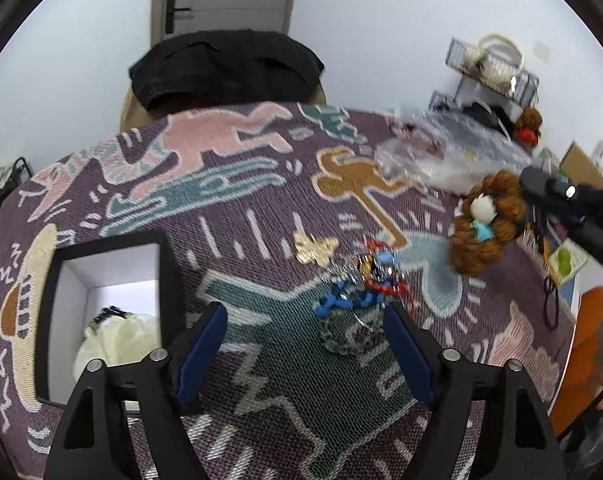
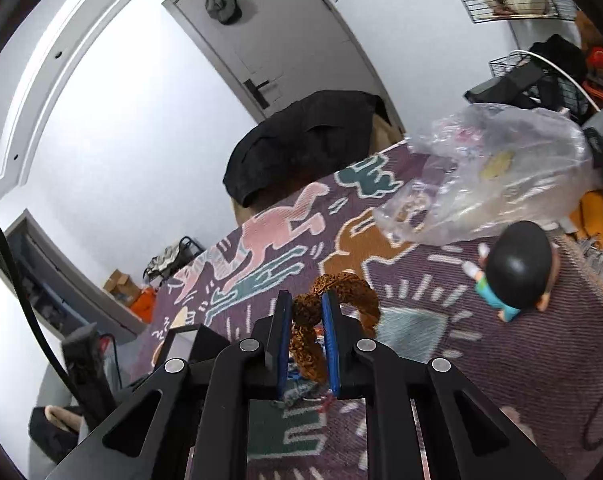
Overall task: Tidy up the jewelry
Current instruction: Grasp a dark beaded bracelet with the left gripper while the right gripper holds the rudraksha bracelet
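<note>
My right gripper [image 2: 306,304] is shut on a brown beaded bracelet [image 2: 341,286] and holds it above the patterned tablecloth; in the left wrist view the bracelet [image 1: 497,224] hangs in the air at the right. My left gripper [image 1: 305,320] is open and empty, low over the cloth. A pile of blue, red and grey bead jewelry [image 1: 361,292] lies just ahead of its right finger. A gold butterfly clip [image 1: 315,249] lies behind the pile. A black box with a white inside [image 1: 101,276] stands at the left and holds a cream pouch [image 1: 113,340].
A small figurine [image 2: 515,268] with a black head lies on the cloth at the right. A crumpled clear plastic bag [image 2: 493,176] sits at the far right of the table. A chair with a black jacket [image 1: 225,68] stands behind the table. Wire shelves [image 1: 493,68] hang on the wall.
</note>
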A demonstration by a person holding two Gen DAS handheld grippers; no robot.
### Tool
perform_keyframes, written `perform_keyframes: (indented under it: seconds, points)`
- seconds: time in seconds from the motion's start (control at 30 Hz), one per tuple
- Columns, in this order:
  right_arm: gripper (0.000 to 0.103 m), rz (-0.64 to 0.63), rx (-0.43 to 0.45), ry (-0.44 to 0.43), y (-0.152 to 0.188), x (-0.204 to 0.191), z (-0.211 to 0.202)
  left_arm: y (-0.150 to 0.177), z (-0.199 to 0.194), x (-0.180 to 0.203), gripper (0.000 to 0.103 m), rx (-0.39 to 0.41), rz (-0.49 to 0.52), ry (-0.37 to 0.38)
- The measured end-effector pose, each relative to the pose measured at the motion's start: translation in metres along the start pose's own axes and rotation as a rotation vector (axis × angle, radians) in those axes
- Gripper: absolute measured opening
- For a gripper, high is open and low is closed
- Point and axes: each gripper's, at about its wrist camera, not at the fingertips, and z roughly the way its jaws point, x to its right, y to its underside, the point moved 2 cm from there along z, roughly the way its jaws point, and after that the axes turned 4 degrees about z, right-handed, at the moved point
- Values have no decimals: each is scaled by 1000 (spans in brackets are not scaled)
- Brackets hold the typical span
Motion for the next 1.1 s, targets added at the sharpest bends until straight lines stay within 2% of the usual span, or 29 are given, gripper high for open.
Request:
perform_keyframes:
  seconds: [0.07, 0.17, 0.3, 0.43, 0.47, 0.5, 0.53, 0.6, 0.67, 0.77, 0.93, 1.03, 1.07, 1.1]
  points:
    - [16, 4, 3, 25, 3, 9, -3, 4, 10, 6, 66, -36, 28, -7]
    - [16, 35, -14, 54, 10, 28, -3, 7, 21, 15, 62, -61, 86, -57]
    - [17, 78, -33, 92, 21, 52, -6, 13, 38, 18, 53, -131, 97, -54]
    - [18, 105, -70, 148, 29, 69, -12, 10, 41, 18, 52, -126, 94, -55]
    - [18, 116, -80, 160, 30, 73, -12, 10, 42, 18, 46, -127, 94, -52]
    - [21, 133, -96, 173, 32, 79, -12, 10, 43, 19, 40, -131, 99, -48]
    - [25, 149, -111, 175, 34, 85, -11, 12, 47, 20, 30, -166, 111, -54]
    - [51, 173, -130, 169, 39, 92, -11, 13, 47, 23, 27, -155, 134, -57]
    - [56, 189, -143, 174, 43, 99, -8, 13, 47, 24, 10, -153, 137, -35]
    - [56, 205, -182, 192, 49, 107, 1, 12, 48, 24, 10, -152, 133, -29]
    - [54, 173, -175, 224, 53, 110, 10, 10, 37, 21, 9, -107, 104, 2]
    - [34, 163, -167, 236, 51, 110, 15, 1, 18, 18, 9, -49, 89, 11]
    - [21, 164, -157, 234, 50, 110, 14, -3, 11, 17, 9, -29, 91, 12]
    - [21, 174, -158, 220, 48, 111, 15, -7, 4, 18, 9, -10, 94, 9]
